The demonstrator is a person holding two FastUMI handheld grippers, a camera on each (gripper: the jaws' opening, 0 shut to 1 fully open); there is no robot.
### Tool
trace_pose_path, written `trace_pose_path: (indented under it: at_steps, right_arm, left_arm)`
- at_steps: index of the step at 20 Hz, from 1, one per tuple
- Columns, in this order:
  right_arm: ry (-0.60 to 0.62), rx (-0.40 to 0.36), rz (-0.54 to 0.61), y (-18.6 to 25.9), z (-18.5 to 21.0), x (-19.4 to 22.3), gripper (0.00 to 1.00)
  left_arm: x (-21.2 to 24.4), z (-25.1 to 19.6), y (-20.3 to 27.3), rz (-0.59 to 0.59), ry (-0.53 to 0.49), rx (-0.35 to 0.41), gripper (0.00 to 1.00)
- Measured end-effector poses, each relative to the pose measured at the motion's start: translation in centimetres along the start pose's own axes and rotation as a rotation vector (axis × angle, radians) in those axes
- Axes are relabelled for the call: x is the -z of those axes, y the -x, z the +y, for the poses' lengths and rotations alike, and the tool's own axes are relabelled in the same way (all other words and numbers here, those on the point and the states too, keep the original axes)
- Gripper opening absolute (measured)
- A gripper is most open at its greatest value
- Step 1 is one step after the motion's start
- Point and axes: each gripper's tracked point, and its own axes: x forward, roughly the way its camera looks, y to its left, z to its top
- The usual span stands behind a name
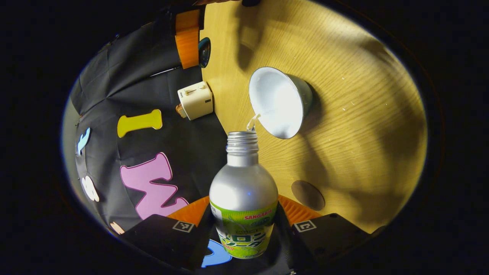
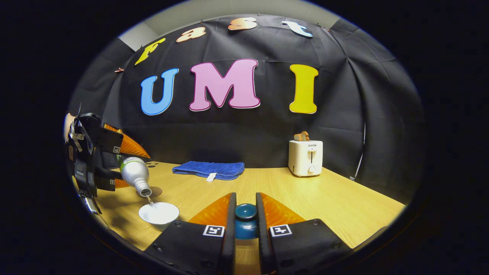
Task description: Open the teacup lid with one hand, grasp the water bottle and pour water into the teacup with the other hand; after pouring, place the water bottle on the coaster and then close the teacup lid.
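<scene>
Water is running in a thin stream from the tilted bottle [image 1: 243, 191] into the open teacup [image 1: 279, 101], so we judge the pouring step to be under way. Our left gripper [image 1: 244, 225] is clamped on the bottle's lower body, both fingers pressed against the labelled band, with the neck pointing down toward the teacup. In the right gripper view the bottle [image 2: 134, 173] hangs just above the teacup [image 2: 159, 214], mouth over the near rim. Our right gripper [image 2: 245, 217] is closed on the lid [image 2: 245, 215], pinching its knob and holding it up, well apart from the teacup.

We take the bottle for thin metal, smooth and likely slippery, getting lighter as it empties. The hold around the wide lower body looks sound; the narrow threaded neck would give less purchase and block the stream. Squeezing hard may dent the wall, so firm but modest pressure suits it.

We judge the teacup to be light and rigid, ceramic or enamel, easy to nudge or tip if the bottle neck knocks its rim. The lid looks hard and probably brittle; its knob is the natural place to hold.

Beside the teacup, nearer the left gripper, the round coaster [image 1: 308, 195] lies bare on the table [image 1: 363, 114], waiting for the bottle. The toaster [image 2: 305, 157] and the blue cloth [image 2: 208, 169] sit beyond the teacup, toward the wall.
</scene>
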Motion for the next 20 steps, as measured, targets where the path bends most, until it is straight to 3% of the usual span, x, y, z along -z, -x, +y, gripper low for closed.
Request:
trace_pose_path:
  at_steps: [20]
  right_arm:
    - [-0.001, -0.013, 0.000, 0.1, 0.1, 0.0, 0.28]
  left_arm:
    - [0.0, 2.8, 0.3, 0.018, -0.233, 0.011, 0.80]
